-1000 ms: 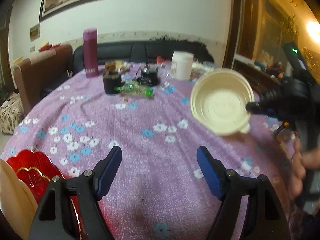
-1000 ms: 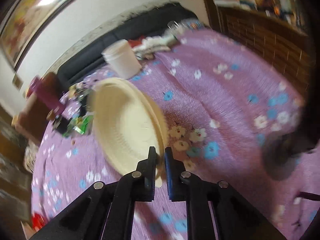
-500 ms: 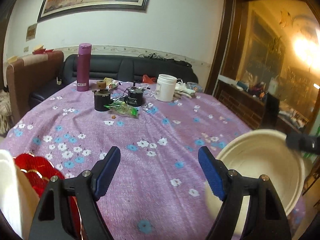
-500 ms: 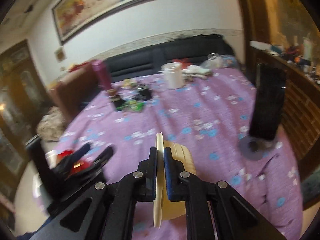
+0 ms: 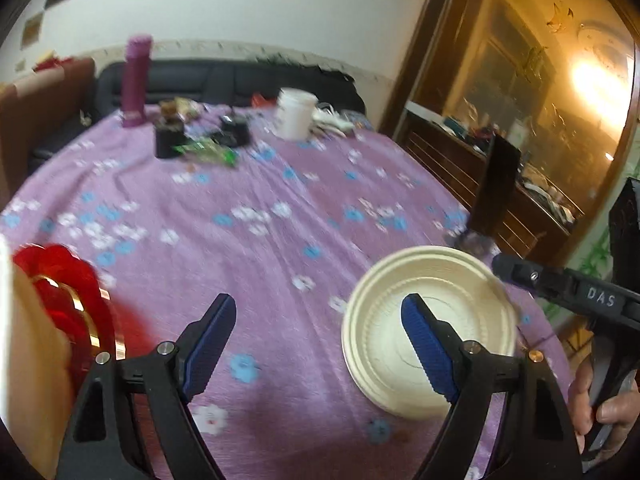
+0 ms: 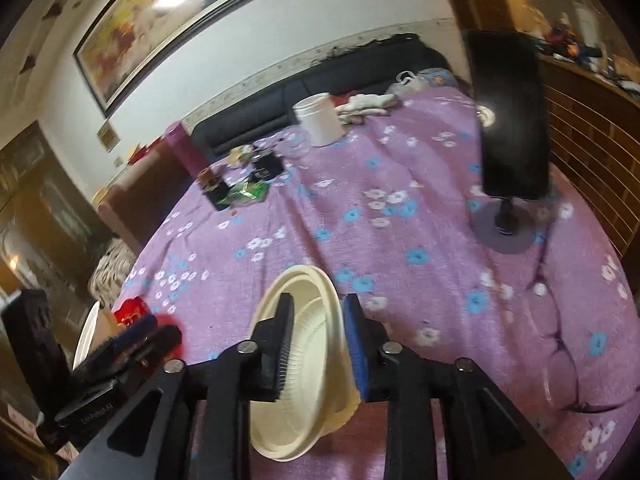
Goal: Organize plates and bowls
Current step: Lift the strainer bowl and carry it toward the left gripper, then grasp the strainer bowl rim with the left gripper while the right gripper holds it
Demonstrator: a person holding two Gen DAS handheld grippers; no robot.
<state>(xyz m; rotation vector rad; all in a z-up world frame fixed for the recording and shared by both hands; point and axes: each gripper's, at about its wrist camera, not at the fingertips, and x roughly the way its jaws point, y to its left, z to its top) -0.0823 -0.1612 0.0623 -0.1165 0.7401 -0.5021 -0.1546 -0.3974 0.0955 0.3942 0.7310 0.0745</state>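
A cream bowl (image 5: 384, 332) lies tilted on the purple flowered tablecloth (image 5: 260, 248) near the front right edge. My right gripper (image 6: 318, 300) straddles its rim; the jaws are opening, and a gap shows between the left pad and the bowl (image 6: 316, 344). In the left wrist view the right gripper (image 5: 504, 270) reaches in from the right, a hand on its grip. My left gripper (image 5: 319, 304) hovers over the cloth just left of the bowl, jaws opening wider with nothing between them. A red plate with gold trim (image 5: 68, 292) and a cream dish (image 5: 24, 340) sit at the front left.
At the far side stand a purple flask (image 5: 136, 80), a white jar (image 5: 296, 114), a black jar (image 5: 170, 140) and a green packet (image 5: 208, 150). A dark phone on a round stand (image 6: 508, 120) rises at the right. Behind the table is a black sofa (image 5: 224, 80).
The right gripper brought the bowl from mid-air at the right down to the front right of the table, and its jaws have parted. The left view swung toward the bowl.
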